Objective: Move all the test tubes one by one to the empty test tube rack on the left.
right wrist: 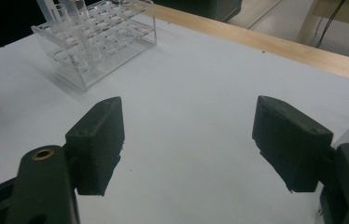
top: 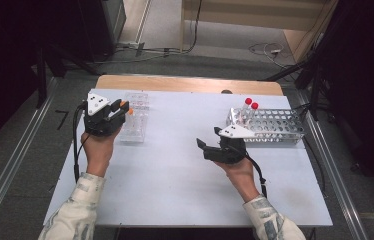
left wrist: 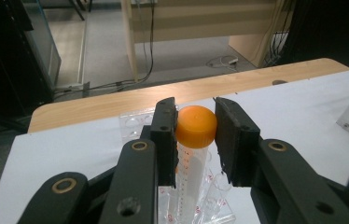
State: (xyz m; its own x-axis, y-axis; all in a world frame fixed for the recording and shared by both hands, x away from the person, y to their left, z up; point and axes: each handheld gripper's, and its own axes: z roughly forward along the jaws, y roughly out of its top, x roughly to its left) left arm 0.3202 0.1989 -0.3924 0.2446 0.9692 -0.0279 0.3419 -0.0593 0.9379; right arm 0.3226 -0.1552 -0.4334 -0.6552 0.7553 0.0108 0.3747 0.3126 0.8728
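Orange-capped tube [left wrist: 192, 140] clamped by cap in left gripper [top: 120, 111] above clear rack [top: 136, 120], counter's far left; right gripper [right wrist: 189, 140] spread, empty. Risk: off-centre descent snags rack rim, tipping it.

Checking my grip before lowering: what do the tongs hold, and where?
Left tongs clamp the orange-capped tube at its cap; right tongs stand open, empty.

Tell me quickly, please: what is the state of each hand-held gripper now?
Left hand-held gripper: closed on the orange-capped tube.
Right hand-held gripper: open, nothing between its jaws.
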